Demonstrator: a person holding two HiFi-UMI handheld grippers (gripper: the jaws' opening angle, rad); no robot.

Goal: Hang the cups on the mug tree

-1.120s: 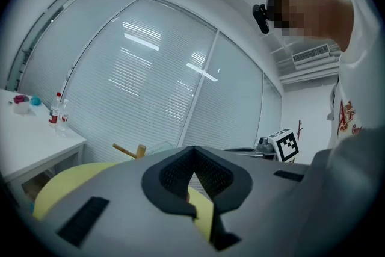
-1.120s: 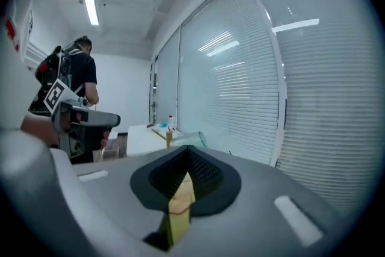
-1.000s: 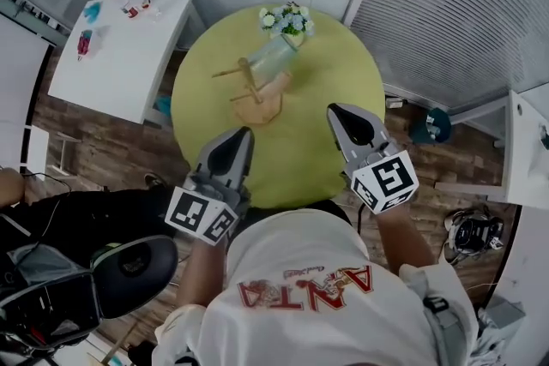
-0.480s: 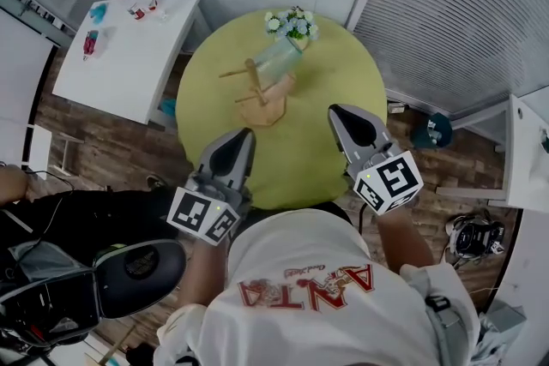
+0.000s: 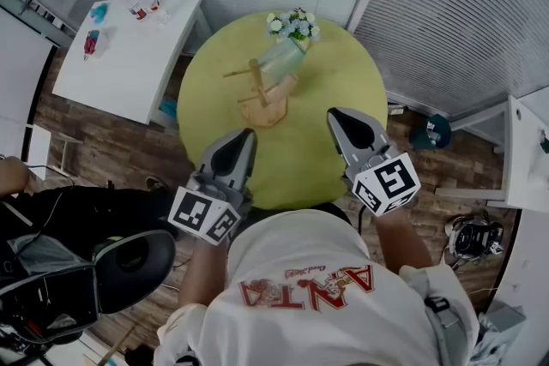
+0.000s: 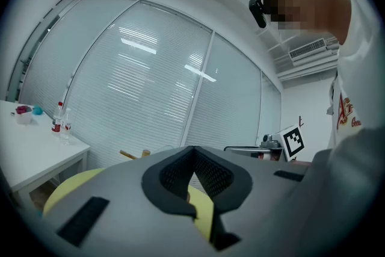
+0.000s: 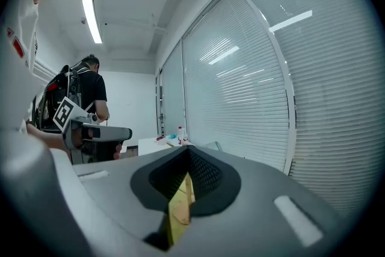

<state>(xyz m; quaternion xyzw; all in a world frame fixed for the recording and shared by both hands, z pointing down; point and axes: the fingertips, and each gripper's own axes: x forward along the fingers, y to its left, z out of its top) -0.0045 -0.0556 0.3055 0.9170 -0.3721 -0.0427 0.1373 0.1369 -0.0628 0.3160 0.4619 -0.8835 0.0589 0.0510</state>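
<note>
Almost nothing has shifted since a second ago: both grippers hang where they were over the near edge of the round table (image 5: 330, 77), and only the camera has slid a little, carrying the table slightly rightward in the picture. In the head view the left gripper (image 5: 246, 134) reaches in over the table's near left edge and the right gripper (image 5: 334, 112) over its near right edge, each with its jaws pressed together to a point and nothing between them. The wooden mug tree (image 5: 264, 111) stands on the table's far left part, well apart from both grippers. A clear vessel (image 5: 279, 60) topped by white and blue flowers (image 5: 292, 23) is just beside it, toward the table's far edge. A white side table (image 5: 124, 56) stands off the round table's left side. In the left gripper view the left gripper (image 6: 192, 150) has its pads meeting at the tips, with a sliver of the table's yellow top showing through the slit behind them. The right gripper view shows the right gripper (image 7: 187, 151) closed the same way, empty, and across the table a person in black (image 7: 93, 92) stands.
</note>
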